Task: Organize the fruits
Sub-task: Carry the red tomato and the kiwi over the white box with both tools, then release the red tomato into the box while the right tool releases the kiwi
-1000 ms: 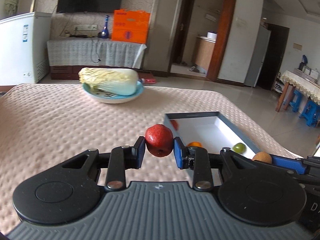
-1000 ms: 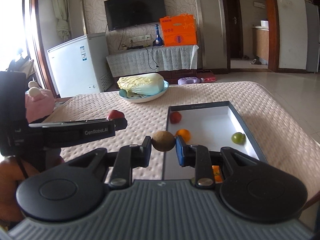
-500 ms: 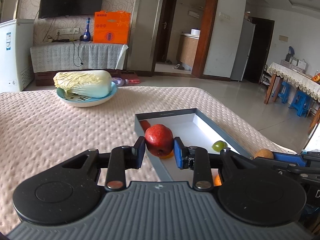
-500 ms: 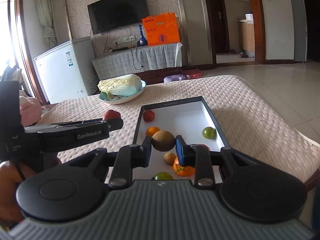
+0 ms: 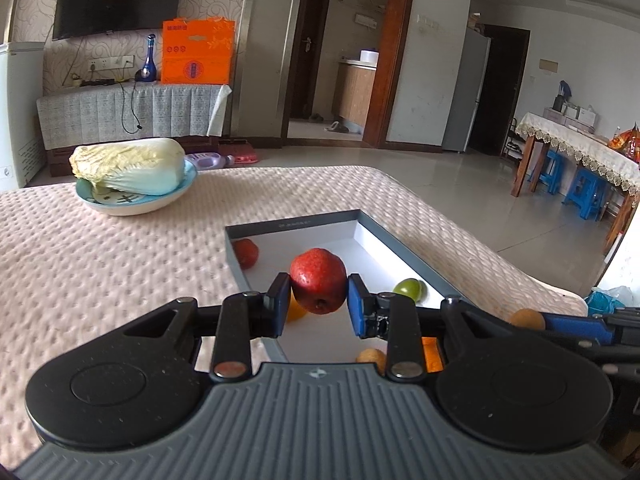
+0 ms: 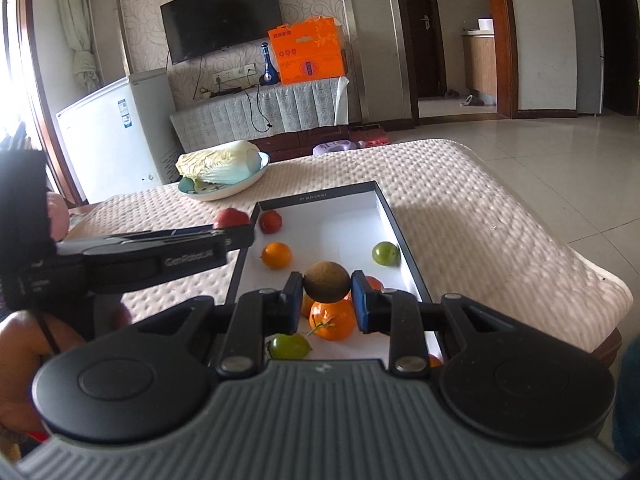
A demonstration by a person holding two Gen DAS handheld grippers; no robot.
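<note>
The apple (image 5: 318, 282) was red and sat tight between the two pads of the left gripper (image 5: 319, 304). The gripper was closed on it and held it up over the near left part of the box (image 5: 404, 246). The right gripper (image 6: 327, 300) was closed on a brown kiwi (image 6: 327, 282) and held it up over the near part of the same box.

The box was long, grey outside and white inside. It lay on the surface (image 5: 100, 264), which had a bumpy pink cloth on it. Inside the box were more fruits. A small red fruit (image 6: 270, 221) lay in the far left corner. An orange (image 6: 277, 255) lay by the left wall. A green fruit (image 6: 386, 253) lay by the right wall. A bigger orange (image 6: 333, 319) with a stem lay right under the kiwi, and another green fruit (image 6: 289, 346) lay near it at the close end.

A cabbage (image 5: 128, 166) lay in a blue bowl (image 5: 136, 203) at the far side of the surface, well apart from the box.
</note>
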